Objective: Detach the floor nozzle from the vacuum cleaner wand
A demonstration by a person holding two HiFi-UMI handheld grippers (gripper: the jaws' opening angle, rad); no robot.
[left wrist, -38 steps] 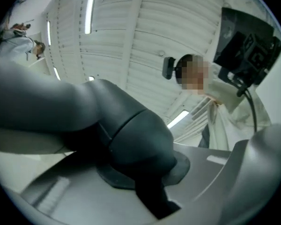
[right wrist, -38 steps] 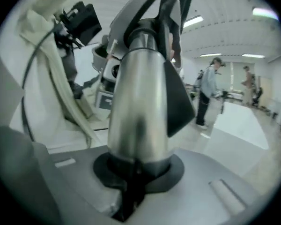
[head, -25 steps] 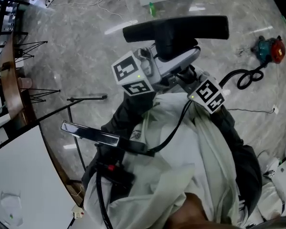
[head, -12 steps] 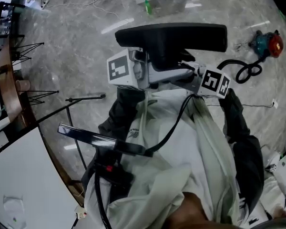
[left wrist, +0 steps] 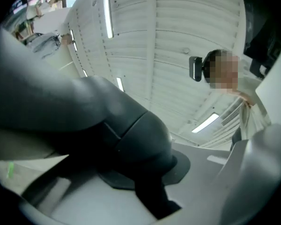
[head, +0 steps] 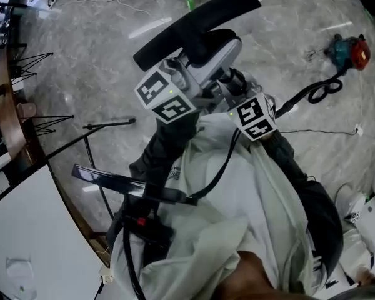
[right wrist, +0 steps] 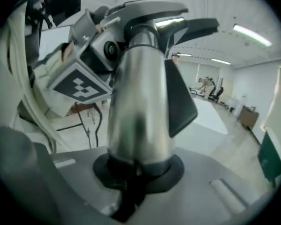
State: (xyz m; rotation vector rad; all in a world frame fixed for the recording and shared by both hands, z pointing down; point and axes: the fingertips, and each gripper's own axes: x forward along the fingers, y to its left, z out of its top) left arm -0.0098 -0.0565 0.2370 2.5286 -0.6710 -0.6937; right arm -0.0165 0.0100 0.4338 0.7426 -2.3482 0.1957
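While the white table (head: 25,242) fills the 8 o'clock corner of the head view, the floor nozzle (head: 197,24) is held up over the marble floor (head: 94,61) near 12 o'clock. Its long black bar slants from 8 o'clock up to 2 o'clock. Beneath the bar, the left claw (left wrist: 145,182) pinches the nozzle's dark neck, which fills the left gripper view and leans off toward 10 o'clock. The left marker cube (head: 165,95) sits just below the bar's lower end. To its right, the right claw (right wrist: 131,186) is clamped on the silver wand (right wrist: 138,107). In the right gripper view the wand's long axis runs straight up toward 12 o'clock, and the nozzle's head lies crosswise at its top, joined to the wand. The right marker cube (head: 253,114) sits at about 4 o'clock from the left one, near it. A pale garment (head: 237,199) hangs under both claws. Far out at 2 o'clock, a teal and red tool (head: 350,52) lies on the floor, with a black cable (head: 322,92) looping beside it.
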